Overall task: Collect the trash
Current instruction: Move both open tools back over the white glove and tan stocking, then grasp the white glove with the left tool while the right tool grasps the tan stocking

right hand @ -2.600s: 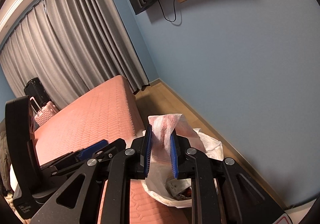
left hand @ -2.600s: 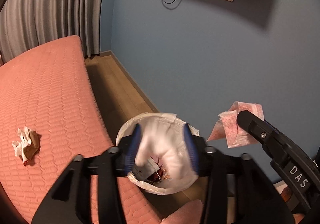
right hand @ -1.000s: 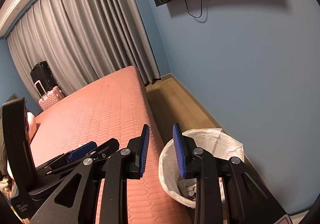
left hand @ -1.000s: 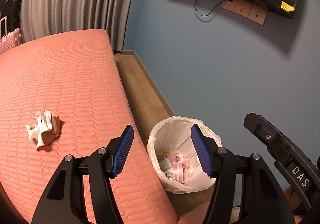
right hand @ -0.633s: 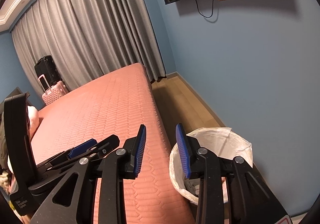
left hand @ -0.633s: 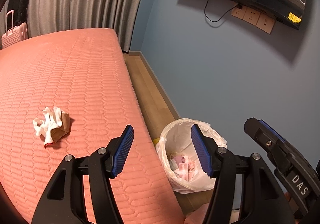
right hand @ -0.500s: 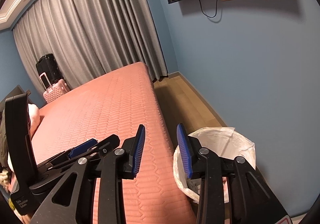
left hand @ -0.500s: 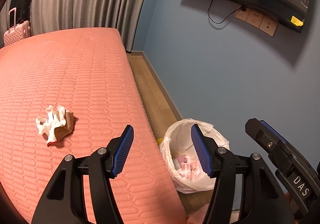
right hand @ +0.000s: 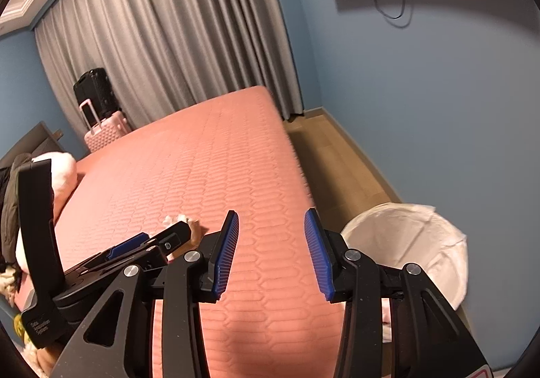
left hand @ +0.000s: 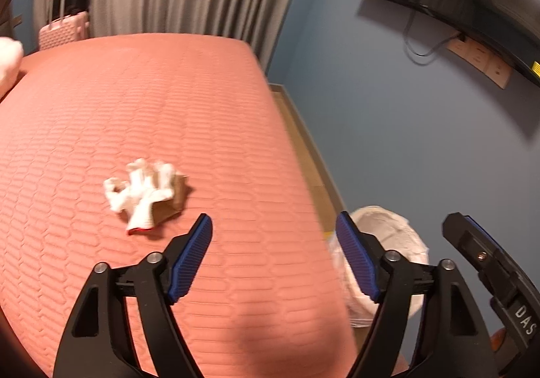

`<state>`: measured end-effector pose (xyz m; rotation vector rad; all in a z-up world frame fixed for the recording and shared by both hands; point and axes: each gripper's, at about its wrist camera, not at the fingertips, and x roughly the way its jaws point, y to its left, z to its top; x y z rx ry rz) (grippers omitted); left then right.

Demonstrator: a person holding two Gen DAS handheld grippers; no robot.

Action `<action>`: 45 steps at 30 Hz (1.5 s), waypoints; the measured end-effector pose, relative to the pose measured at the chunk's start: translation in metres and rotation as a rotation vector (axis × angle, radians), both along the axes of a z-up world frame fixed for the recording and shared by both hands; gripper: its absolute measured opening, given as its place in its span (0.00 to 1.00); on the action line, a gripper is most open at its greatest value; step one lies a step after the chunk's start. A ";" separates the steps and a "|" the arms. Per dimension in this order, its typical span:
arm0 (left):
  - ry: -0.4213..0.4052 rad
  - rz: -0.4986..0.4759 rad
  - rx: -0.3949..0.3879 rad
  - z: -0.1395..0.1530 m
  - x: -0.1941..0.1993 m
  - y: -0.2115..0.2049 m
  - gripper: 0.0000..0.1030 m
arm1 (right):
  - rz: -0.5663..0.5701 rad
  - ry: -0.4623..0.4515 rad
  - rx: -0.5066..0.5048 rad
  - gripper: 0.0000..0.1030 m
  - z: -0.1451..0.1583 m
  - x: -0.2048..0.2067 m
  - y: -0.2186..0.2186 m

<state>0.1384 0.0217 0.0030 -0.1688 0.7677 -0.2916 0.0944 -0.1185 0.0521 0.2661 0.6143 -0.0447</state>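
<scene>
A crumpled white tissue with a scrap of brown paper (left hand: pixel 145 191) lies on the salmon-pink quilted bed (left hand: pixel 101 128), well in from its edges and nearer the foot side of the mattress than the far edge by the curtain. The left gripper (left hand: pixel 273 260) hangs over the bed just short of that litter, its blue-padded jaws opening wide with nothing between them but mattress. The right gripper (right hand: pixel 271 253) is over the bed's floor-side edge, its jaws also opening and bare between the pads; from its camera the litter peeks out only partly behind the left gripper's body. A bin lined with a white bag (right hand: pixel 415 243) stands on the wooden floor (right hand: pixel 341 155) just beside that edge of the bed, between the mattress and the blue wall (right hand: pixel 438 91); a little pink and white paper shows low inside it. Grey curtains (right hand: pixel 168 40) hang beyond the far end of the bed, with a pink suitcase (right hand: pixel 106 133) and a black suitcase (right hand: pixel 96 91) standing near them.
</scene>
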 end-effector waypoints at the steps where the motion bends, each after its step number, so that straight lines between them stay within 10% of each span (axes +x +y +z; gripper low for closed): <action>1: 0.008 0.017 0.004 -0.004 0.004 0.008 0.72 | 0.009 0.006 -0.001 0.40 -0.003 0.003 0.006; 24: 0.236 0.207 0.040 -0.110 0.104 0.115 0.80 | 0.149 0.200 0.026 0.40 -0.096 0.122 0.101; 35: 0.271 0.192 -0.067 -0.128 0.116 0.156 0.12 | 0.200 0.273 0.035 0.40 -0.135 0.167 0.135; 45: 0.239 0.254 -0.060 -0.126 0.113 0.190 0.08 | 0.241 0.340 0.070 0.40 -0.172 0.215 0.169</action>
